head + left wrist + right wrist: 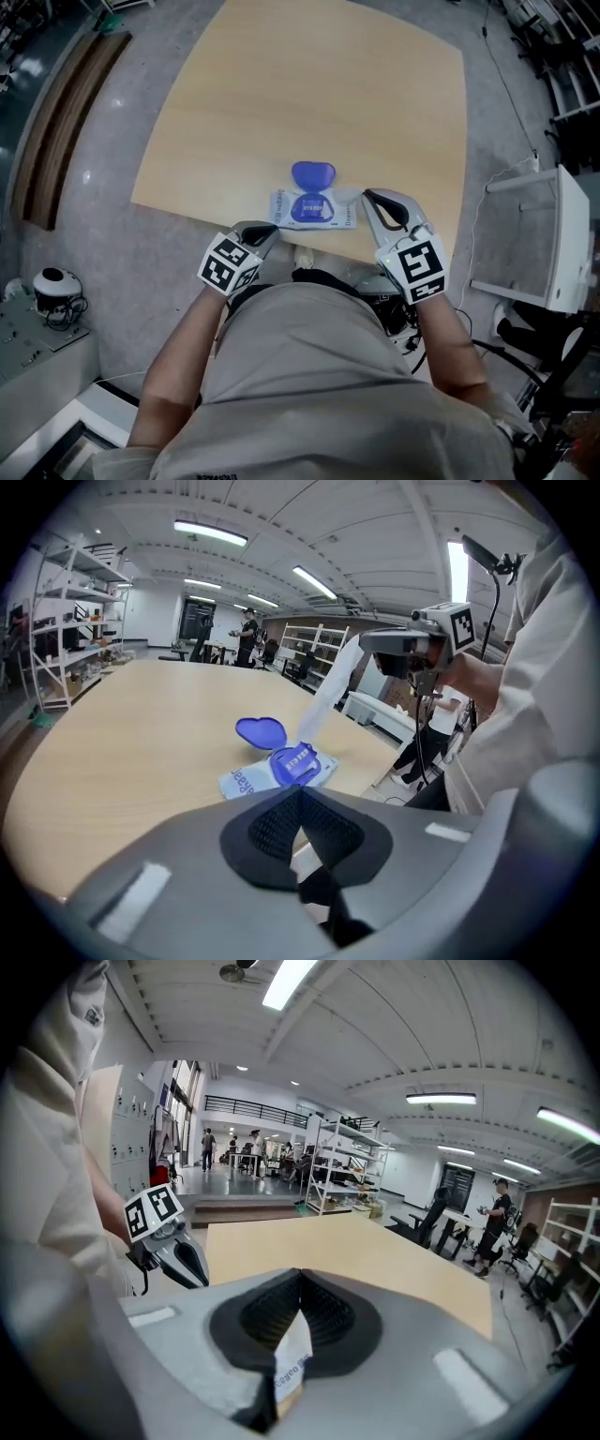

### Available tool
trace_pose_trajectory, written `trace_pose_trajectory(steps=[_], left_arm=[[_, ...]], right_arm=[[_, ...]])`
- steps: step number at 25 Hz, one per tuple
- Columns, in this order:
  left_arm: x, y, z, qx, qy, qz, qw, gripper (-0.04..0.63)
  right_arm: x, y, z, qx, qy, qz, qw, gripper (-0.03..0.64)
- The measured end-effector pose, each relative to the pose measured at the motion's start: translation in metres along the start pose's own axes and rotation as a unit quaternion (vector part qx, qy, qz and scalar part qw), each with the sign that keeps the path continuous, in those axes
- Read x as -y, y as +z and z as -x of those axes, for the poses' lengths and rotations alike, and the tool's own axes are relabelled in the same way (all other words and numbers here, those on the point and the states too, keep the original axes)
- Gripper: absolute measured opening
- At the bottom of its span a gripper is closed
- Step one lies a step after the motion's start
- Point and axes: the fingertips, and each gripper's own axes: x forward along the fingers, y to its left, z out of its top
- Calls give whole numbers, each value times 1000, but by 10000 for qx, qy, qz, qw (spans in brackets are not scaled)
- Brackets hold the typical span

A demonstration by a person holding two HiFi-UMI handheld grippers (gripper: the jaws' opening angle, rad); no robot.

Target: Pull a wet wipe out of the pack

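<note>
The wet wipe pack (312,208) lies flat near the table's front edge with its blue lid (312,173) flipped open; the left gripper view also shows the pack (281,769). A white wipe (328,691) stretches up from the pack's opening to my right gripper (380,641), which is raised to the right of the pack (369,197). That gripper (300,1279) is shut on the wipe (292,1358), a white strip pinched between its jaws. My left gripper (270,229) hovers at the table edge, just left of the pack and apart from it. Its jaws (300,794) are shut with nothing between them.
The pale wooden table (309,94) stretches away beyond the pack. A white frame (548,244) stands on the floor to the right, a dark bench (66,122) to the left. Shelving (66,621) and distant people fill the hall.
</note>
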Motion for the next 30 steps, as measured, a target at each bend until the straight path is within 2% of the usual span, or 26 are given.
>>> trace_pose_trajectory(steps=[8, 15, 22, 30], left_arm=[[37, 25, 111, 914, 25, -345, 9952, 5], [85, 32, 194, 1444, -50, -612, 9876, 5], [140, 26, 225, 1717, -152, -889, 9810, 5], [206, 23, 237, 1902, 29, -897, 9776, 5]], right_arm=[[-53, 27, 43, 185, -383, -318, 9986, 3], [-115, 37, 96, 354, -568, -602, 9959, 3], [-168, 35, 149, 459, -504, -660, 9955, 3], [-202, 19, 203, 651, -115, -570, 9962, 3]])
